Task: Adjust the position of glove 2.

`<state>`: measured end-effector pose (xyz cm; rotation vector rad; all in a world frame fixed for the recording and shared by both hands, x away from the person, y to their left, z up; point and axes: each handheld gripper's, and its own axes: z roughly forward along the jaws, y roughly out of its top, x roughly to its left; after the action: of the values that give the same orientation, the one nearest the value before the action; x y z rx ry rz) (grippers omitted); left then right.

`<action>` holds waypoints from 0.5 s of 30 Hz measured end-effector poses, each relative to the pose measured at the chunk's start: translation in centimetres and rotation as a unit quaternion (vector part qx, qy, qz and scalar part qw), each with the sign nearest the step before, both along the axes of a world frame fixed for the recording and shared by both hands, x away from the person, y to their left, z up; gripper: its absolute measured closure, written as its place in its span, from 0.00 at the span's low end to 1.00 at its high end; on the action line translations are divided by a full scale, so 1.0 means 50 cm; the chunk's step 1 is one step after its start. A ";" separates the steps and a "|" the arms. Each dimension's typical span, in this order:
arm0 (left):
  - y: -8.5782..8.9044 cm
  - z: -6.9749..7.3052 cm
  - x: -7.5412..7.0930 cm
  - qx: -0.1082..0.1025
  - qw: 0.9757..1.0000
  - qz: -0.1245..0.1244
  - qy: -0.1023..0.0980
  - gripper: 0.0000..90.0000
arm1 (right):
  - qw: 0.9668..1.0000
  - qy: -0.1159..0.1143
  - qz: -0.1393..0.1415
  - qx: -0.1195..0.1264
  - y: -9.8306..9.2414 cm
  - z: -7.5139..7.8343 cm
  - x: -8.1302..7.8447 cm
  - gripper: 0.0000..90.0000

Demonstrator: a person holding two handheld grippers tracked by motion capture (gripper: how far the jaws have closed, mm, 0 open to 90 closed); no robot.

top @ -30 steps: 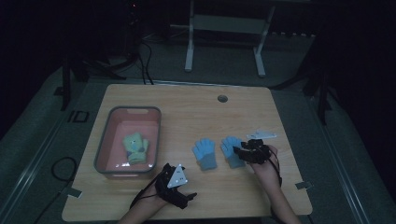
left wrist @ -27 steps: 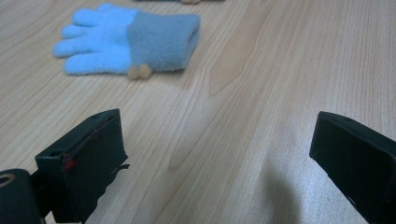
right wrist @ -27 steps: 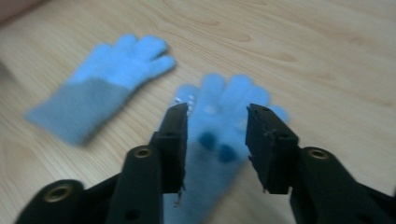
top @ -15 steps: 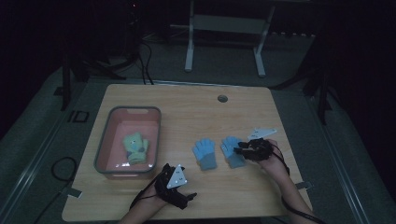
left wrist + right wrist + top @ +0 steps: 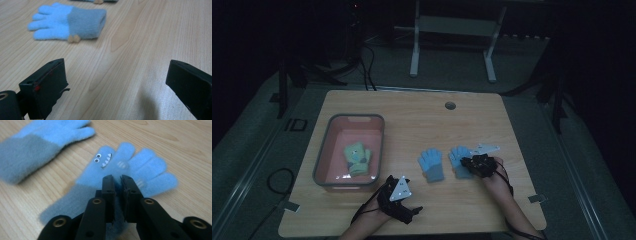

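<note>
Two blue gloves with grey cuffs lie side by side on the wooden table. The right glove [image 5: 456,158] [image 5: 145,165] bears a small monster face. My right gripper [image 5: 469,164] [image 5: 117,182] is down on its palm; its jaws have just been closing and now pinch a fold of its fabric. The left glove [image 5: 431,165] [image 5: 37,147] [image 5: 67,21] lies free. Near the table's front edge my left gripper [image 5: 409,212] [image 5: 115,82] rests open on bare wood, short of that glove.
A pink bin [image 5: 354,119] stands at the left of the table [image 5: 412,120] with a green glove pair [image 5: 357,159] inside. A round cable hole [image 5: 450,105] sits near the far edge. Beyond the table stands a white frame [image 5: 452,30].
My right gripper has sunk onto the right blue glove and its jaws have closed on the fabric. The left gripper has stayed in place.
</note>
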<state>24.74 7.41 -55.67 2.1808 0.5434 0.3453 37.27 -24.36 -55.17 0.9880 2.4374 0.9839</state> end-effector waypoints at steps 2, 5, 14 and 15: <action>0.000 -0.001 0.000 0.001 1.000 0.000 0.000 0.04 | 1.000 0.000 -0.022 0.009 0.002 0.003 -0.003 0.94; 0.000 -0.001 0.000 0.000 1.000 0.000 0.001 0.04 | 1.000 -0.004 -0.028 0.011 0.002 0.006 -0.006 0.95; 0.000 0.000 0.001 0.002 1.000 0.000 -0.001 0.04 | 0.997 -0.033 -0.030 0.064 0.031 0.100 -0.021 0.96; 0.000 0.000 0.000 0.002 1.000 -0.001 -0.001 0.04 | 0.997 -0.033 -0.023 0.068 0.038 0.108 -0.022 0.96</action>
<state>24.76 7.43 -55.69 2.1851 0.5401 0.3480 36.16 -22.45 -49.75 1.0348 2.3085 1.1608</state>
